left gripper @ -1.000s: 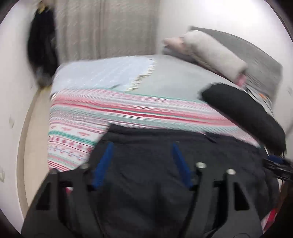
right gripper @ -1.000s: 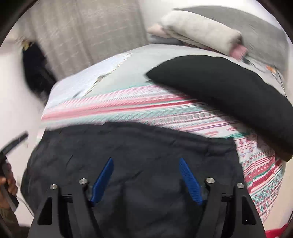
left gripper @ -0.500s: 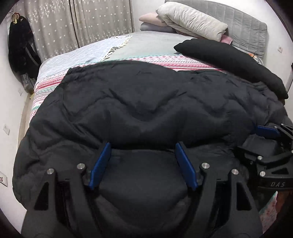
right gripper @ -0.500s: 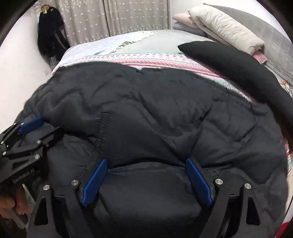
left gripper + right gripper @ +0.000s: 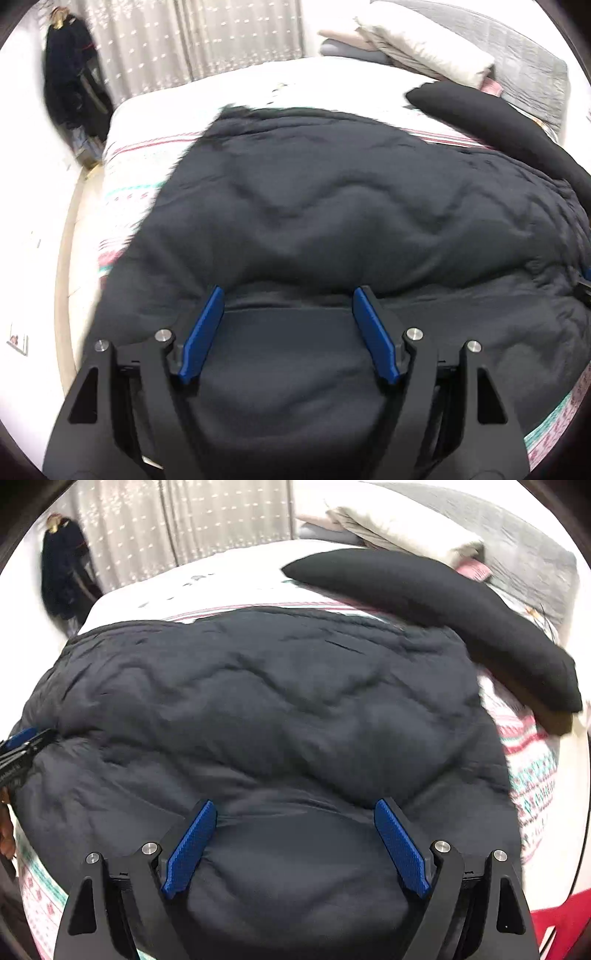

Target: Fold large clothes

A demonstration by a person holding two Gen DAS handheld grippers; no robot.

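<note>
A large dark quilted jacket lies spread over the patterned bedspread; it also fills the right wrist view. My left gripper is open, its blue pads wide apart just above the jacket's near edge. My right gripper is also open over the near edge, further right. The left gripper's tip shows at the left edge of the right wrist view. Neither gripper holds fabric.
A long black cushion lies on the bed behind the jacket, also in the left wrist view. Folded pillows and a grey headboard stand at the far right. Curtains and a hanging dark coat are at the back left.
The jacket, held up a second ago, now lies spread on the bed. Both grippers have drawn back slightly and apart; the right gripper has nearly left the left wrist view.
</note>
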